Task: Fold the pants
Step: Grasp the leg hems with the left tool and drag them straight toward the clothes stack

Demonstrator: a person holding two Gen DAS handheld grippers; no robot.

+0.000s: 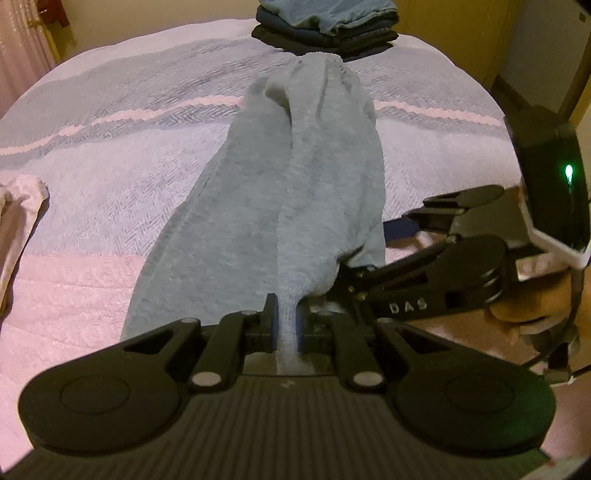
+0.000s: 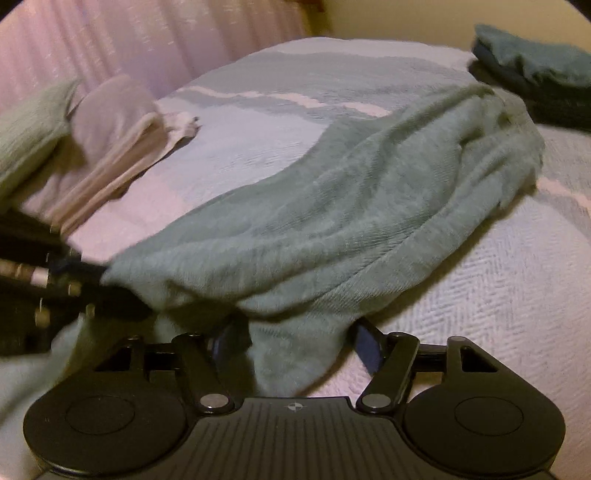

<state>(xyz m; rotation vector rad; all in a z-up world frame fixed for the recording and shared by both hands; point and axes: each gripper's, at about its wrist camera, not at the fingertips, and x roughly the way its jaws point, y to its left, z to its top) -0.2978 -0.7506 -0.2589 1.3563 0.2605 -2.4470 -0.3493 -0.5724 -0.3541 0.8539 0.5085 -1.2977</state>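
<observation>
Across the middle of the bed (image 1: 92, 177), soft, limp pants (image 1: 295, 192) are stretched, one end pinched by the closed left gripper (image 1: 286, 325), while fabric is straddled by the wide-spread right gripper (image 2: 295, 347), best gripped at the edge.

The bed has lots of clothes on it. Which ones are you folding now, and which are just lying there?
In the job: teal pants, left gripper, right gripper.

Lying about: folded stack, pale clothes, bedspread.

A stack of folded dark clothes (image 1: 327, 26) and pale garments (image 2: 122, 147) lie on the bedspread (image 1: 110, 155).
</observation>
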